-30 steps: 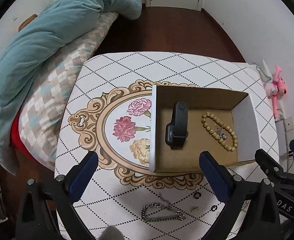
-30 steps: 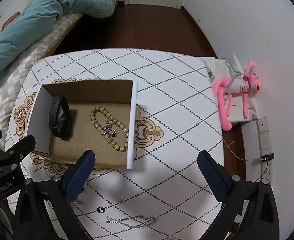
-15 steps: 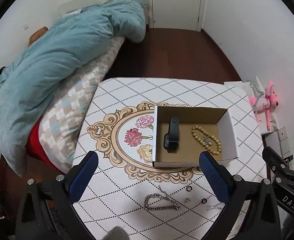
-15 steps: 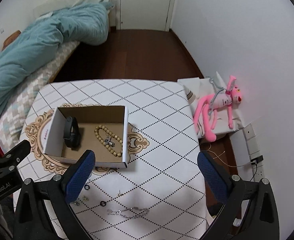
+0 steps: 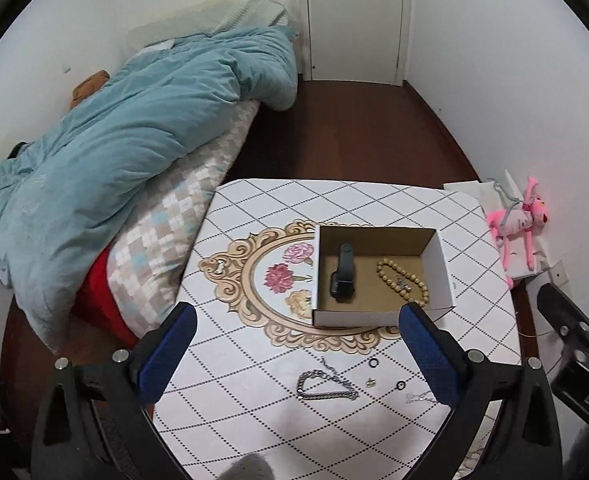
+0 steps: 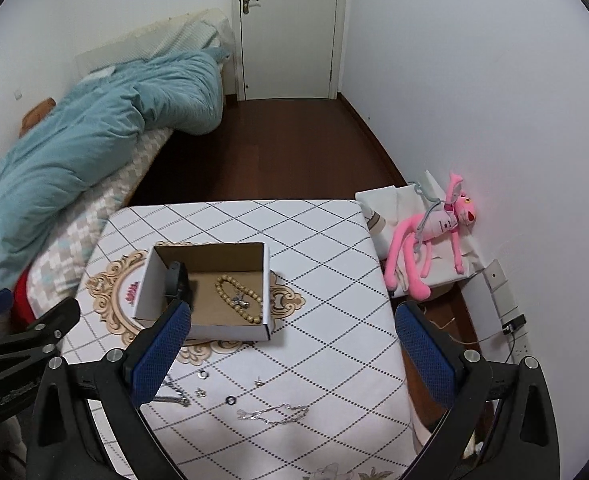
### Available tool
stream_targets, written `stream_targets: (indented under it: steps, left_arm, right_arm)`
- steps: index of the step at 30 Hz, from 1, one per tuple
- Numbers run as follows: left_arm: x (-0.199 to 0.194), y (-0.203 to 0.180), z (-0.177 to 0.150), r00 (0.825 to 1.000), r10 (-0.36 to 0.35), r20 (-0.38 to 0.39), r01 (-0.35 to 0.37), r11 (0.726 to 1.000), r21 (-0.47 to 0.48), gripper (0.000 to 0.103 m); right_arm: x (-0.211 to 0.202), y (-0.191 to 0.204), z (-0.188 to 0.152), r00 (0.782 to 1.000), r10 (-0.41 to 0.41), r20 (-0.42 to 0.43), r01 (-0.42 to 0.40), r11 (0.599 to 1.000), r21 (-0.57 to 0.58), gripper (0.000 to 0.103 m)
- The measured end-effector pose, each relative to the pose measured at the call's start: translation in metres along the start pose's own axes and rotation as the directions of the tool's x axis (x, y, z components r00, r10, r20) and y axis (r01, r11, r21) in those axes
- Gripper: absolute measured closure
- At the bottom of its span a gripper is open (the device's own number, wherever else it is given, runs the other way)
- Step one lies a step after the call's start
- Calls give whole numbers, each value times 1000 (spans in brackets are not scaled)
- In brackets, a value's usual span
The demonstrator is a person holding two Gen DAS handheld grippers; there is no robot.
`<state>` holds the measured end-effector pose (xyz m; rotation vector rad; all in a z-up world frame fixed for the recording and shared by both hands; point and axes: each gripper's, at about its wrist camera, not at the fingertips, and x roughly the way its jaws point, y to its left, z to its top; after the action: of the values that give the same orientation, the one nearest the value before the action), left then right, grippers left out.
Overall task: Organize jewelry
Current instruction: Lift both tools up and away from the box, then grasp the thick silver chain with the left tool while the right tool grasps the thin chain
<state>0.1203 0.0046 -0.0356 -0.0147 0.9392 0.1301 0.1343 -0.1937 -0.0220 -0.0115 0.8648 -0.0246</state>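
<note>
An open cardboard box (image 5: 442, 276) (image 6: 142, 284) stands on the patterned table (image 5: 254, 376) (image 6: 326, 264). Inside it lie a black wristband (image 5: 343, 274) (image 6: 176, 280) and a beaded bracelet (image 5: 404, 282) (image 6: 236, 300). On the table's near side lie a thick silver chain (image 5: 326, 388) (image 6: 174, 394), a thin silver chain (image 6: 274, 414), two black rings (image 5: 373, 363) (image 5: 400, 385) and small earrings (image 5: 370, 381) (image 6: 259, 381). My left gripper (image 5: 294, 360) and right gripper (image 6: 290, 360) both hang open high above the table's near edge, holding nothing.
A bed with a teal duvet (image 5: 106, 160) (image 6: 74, 152) runs along the table's left side. A pink plush toy (image 5: 518, 224) (image 6: 430, 236) lies on white bags by the right wall. Dark wood floor and a white door (image 6: 290, 28) lie beyond.
Both grippers have risen and pulled back from the table; the box and jewelry now look smaller and more of the room shows. Nothing on the table has moved.
</note>
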Motion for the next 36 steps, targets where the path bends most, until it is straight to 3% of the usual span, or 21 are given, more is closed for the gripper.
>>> stream_targets:
  steps: [5,11,13,18,21,24,26,28,29,31,32,33,36]
  left_arm:
    - [16,6,-22,1000,21,0,-21,1000,11,0]
    - [62,20,-67,992,39,-119,-37,999,16,0]
    - [78,24,-81,986,39,-160,-37,999,18,0]
    - [126,30,-107,960,-10,-279,8,1000,-9,3]
    - [147,26,-115,945,-46,-324,43,999,-17,7]
    - [161,21,-118,932,-79,-355,72,997,-31,23]
    - [162,17,-115,939,-73,-335,70,997,-23,28]
    - [161,10,-112,946,-66,-316,71,997,5,41]
    - [159,6,-110,950,-69,-304,78,997,17,58]
    - [157,-3,-107,952,-78,-297,96,994,45,99]
    - [157,-7,-106,949,-90,-303,110,993,51,98]
    - [157,-9,-105,948,-94,-304,115,992,50,99]
    - [155,-11,-106,943,-124,-309,140,990,33,101]
  right_arm:
    - [16,-5,-26,998,20,-65,-19,1000,25,0]
    - [77,-23,-84,972,28,-235,-7,996,91,1]
    - [95,-31,-101,960,27,-278,5,993,115,9]
    - [134,-47,-137,930,25,-366,34,987,156,13]
    - [145,-49,-151,920,26,-391,42,986,163,21]
    - [151,-49,-160,917,29,-397,40,986,164,26]
    - [149,-47,-162,922,14,-388,49,987,152,29]
    - [149,-45,-162,926,10,-376,50,988,149,33]
    - [148,-43,-162,931,9,-366,47,989,143,36]
    - [147,-40,-159,936,7,-352,41,991,130,57]
    - [145,-38,-159,939,23,-343,23,991,130,66]
    - [145,-37,-158,940,52,-338,-3,990,143,99]
    - [143,-35,-157,936,84,-342,-29,986,164,98]
